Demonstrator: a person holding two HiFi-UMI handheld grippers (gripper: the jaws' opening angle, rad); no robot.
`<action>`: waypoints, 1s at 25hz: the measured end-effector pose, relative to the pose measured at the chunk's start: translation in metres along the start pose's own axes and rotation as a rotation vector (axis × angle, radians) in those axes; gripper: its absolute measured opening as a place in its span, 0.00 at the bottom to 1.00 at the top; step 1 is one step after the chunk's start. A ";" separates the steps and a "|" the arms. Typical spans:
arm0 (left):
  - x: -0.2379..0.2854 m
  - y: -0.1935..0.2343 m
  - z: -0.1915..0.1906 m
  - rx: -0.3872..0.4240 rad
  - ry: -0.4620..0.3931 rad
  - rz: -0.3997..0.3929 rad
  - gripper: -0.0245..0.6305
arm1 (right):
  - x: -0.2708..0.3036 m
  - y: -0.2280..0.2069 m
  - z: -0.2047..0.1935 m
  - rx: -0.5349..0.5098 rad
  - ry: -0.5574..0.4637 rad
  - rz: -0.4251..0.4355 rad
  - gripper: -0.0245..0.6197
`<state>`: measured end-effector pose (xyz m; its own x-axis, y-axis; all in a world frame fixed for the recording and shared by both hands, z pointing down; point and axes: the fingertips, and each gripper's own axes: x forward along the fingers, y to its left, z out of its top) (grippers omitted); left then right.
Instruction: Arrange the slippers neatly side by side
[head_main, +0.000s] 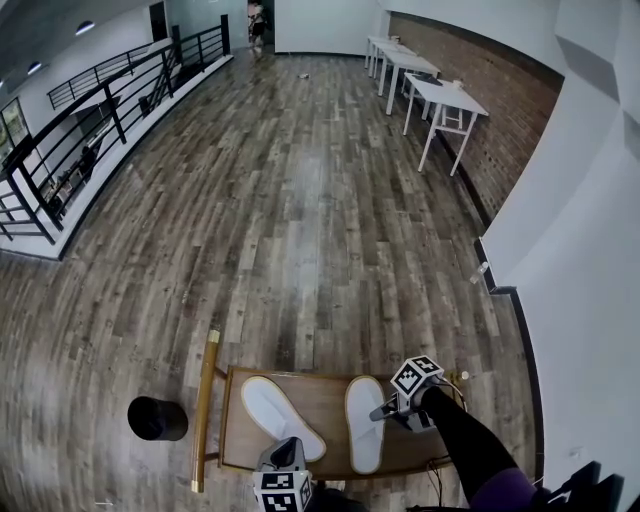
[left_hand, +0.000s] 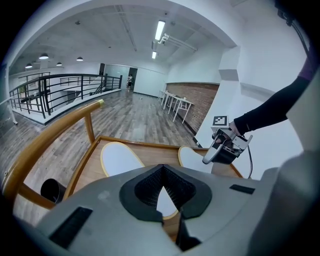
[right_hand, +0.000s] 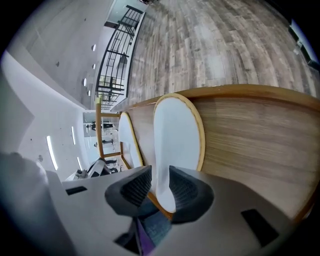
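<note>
while both slippers lie on the wooden tabletop (head_main: 325, 400), the head view shows that they are not yet parallel. the right slipper (head_main: 365, 422) lies straight, whereas the left slipper (head_main: 282, 415) is slanted, its heel near its partner's. the left gripper (head_main: 284, 452) is held over that heel, and the right gripper (head_main: 386, 411) is at the right slipper's outer side.

in the left gripper view, the jaws are seen pressed together with nothing clamped, and the left slipper (left_hand: 119, 157) lies just beyond them. the jaws should be opened first and the heel rim taken. the slipper should then be swung until the toes are level and a narrow, even gap is left.

in the right gripper view, the jaws stand wide, with the near edge of the right slipper (right_hand: 176, 132) between them but unpressed. this slipper is judged best left undisturbed as the reference.

no brand or lettering can be read. only square black-and-white markers are shown on the cube (head_main: 416, 376) of each gripper.
</note>
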<state>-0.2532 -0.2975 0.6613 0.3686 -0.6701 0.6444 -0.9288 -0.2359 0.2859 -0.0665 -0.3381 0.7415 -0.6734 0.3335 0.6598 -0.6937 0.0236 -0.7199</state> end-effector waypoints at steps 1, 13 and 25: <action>-0.001 -0.001 0.000 -0.002 0.003 -0.001 0.04 | -0.003 0.002 -0.002 -0.004 -0.008 0.009 0.17; 0.018 0.056 0.016 -0.199 -0.018 0.171 0.04 | -0.046 0.132 -0.060 -0.274 -0.384 0.418 0.17; 0.048 0.089 0.015 -0.424 0.119 0.183 0.15 | -0.064 0.144 -0.085 -0.221 -0.852 0.543 0.12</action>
<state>-0.3186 -0.3605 0.7070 0.2251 -0.5830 0.7807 -0.8900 0.2031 0.4083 -0.1016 -0.2762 0.5776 -0.8989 -0.4249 0.1064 -0.2383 0.2705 -0.9328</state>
